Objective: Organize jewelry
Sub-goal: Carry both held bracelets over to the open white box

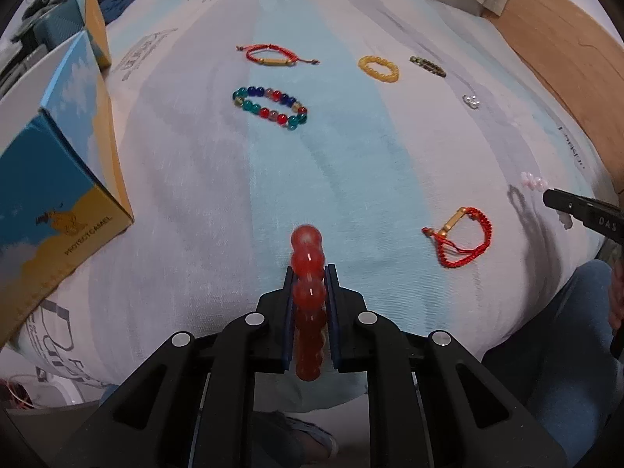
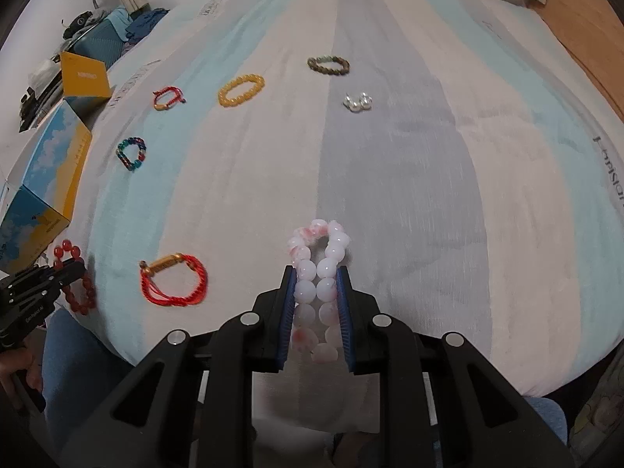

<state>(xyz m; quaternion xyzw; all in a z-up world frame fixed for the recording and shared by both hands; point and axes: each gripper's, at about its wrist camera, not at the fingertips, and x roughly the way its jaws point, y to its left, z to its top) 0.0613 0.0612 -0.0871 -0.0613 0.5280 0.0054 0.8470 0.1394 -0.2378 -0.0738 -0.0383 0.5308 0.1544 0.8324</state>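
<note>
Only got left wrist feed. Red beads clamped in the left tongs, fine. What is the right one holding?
Observer: The right tongs are shut on a pink-and-white bead bracelet, folded double between the pads.
Operator: In my view the dark beads at the far right look like a short straight strand. Is that right?
Observer: No. In the right wrist view the olive-brown bead bracelet is a closed loop lying flat on the striped bedspread.
Operator: And the whole red bracelet, loop intact?
Observer: Yes. The red bead bracelet hangs as a full ring from the left tongs.
</note>
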